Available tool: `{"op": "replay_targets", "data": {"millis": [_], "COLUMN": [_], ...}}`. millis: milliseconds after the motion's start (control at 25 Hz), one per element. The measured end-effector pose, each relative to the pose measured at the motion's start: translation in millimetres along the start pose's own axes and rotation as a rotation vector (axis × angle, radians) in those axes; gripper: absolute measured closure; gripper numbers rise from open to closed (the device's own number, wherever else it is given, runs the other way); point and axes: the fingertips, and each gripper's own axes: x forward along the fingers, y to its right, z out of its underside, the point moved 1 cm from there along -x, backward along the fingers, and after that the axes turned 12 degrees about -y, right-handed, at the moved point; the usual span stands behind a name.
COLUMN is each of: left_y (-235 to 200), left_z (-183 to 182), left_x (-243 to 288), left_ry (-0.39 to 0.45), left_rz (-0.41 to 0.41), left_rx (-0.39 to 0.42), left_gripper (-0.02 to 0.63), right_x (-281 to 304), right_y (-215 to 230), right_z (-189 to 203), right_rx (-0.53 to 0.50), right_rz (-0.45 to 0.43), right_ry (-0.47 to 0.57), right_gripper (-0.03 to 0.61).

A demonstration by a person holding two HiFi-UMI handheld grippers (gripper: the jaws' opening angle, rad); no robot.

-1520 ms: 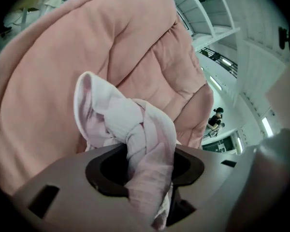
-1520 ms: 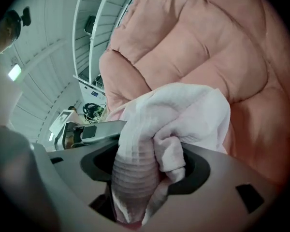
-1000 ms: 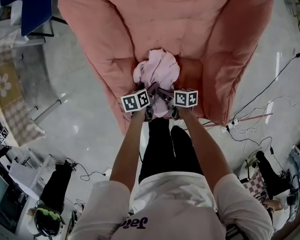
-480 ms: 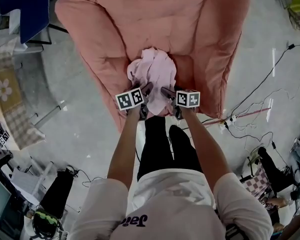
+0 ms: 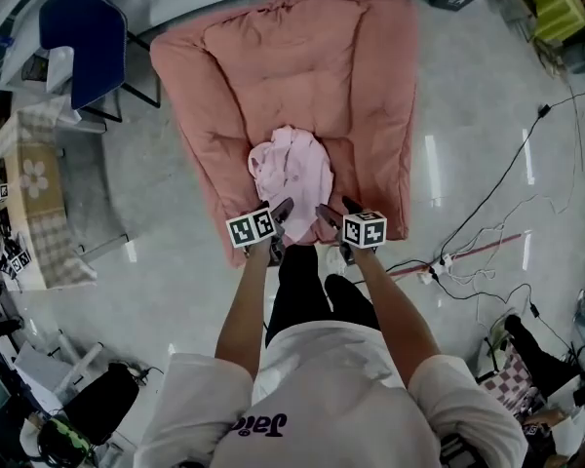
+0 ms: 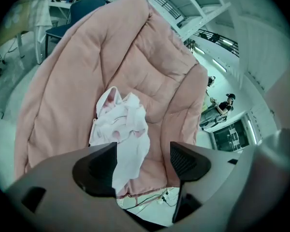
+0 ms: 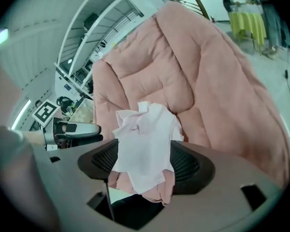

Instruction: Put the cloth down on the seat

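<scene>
Pale-pink crumpled cloth (image 5: 294,169) lies on the seat of the big salmon-pink padded armchair (image 5: 302,57). It is bunched up mid-seat, with one flatter flap running down to the front edge of the cushion. From the head view the flap's end hangs just over that front edge, between the two grippers.

Left gripper (image 5: 276,214) is at the front edge of the seat, just left of the flap. Its jaws are wide apart with nothing between them. In the left gripper view (image 6: 142,161) the cloth (image 6: 121,129) sits beyond the jaws on the cushion, partly behind the left-hand jaw.

Right gripper (image 5: 338,213) is close beside it, just right of the flap, its jaws also spread wide. In the right gripper view (image 7: 144,166) the cloth (image 7: 145,144) fills the gap between the jaws, but it looks to lie on the seat past them, not pinched. I cannot tell whether the flap brushes either jaw. The left gripper shows at that view's left edge.

Person stands right at the chair front in a white shirt and black trousers, both arms stretched forward with the grippers nearly level.

Around the armchair on the shiny grey floor (image 5: 487,115):
- a blue chair (image 5: 83,32) at the upper left
- a low surface with a checked cover (image 5: 34,193) at the far left
- thin cables (image 5: 487,213) trailing to the right
</scene>
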Motion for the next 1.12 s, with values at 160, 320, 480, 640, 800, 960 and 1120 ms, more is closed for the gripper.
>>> {"op": "replay_targets", "data": {"millis": [160,320,480,640,800,960,1120], "left_y": [47.1,100.7,151.1,200.9,233.6,258.3,284.0], "left_z": [13.1,10.1,10.9,16.0,15.3,11.7,15.7], "left_x": [-39.0,-87.1,-124.1,-157.6,-205.6,-251.9,-279.3], "left_ry": [0.097,0.216,0.319,0.431,0.597,0.738,0.833], "left_rz": [-0.007,-0.022,-0.035,-0.071,-0.093,-0.099,-0.097], "left_rx": [0.079,0.192,0.327,0.463,0.5,0.532,0.561], "left_gripper": [0.281,0.281,0.282,0.318,0.387,0.468,0.528], "right_x": [-56.7,-112.4,-172.2,-237.0,-284.2,-328.9,-368.2], "right_y": [-27.4,-58.8,-88.2,-107.9,-134.3,-167.6,-191.5], "right_z": [-12.3,-32.1,-51.2,-64.6,-76.9,-88.4,-91.0], "right_rx": [-0.135,-0.274,-0.39,-0.441,-0.484,-0.542,-0.598], "right_rz": [0.055,0.081,0.105,0.147,0.148,0.154,0.178], "right_ry": [0.084,0.173,0.294,0.458,0.587,0.704,0.782], "right_gripper": [0.252,0.252,0.253,0.345,0.421,0.473,0.508]}}
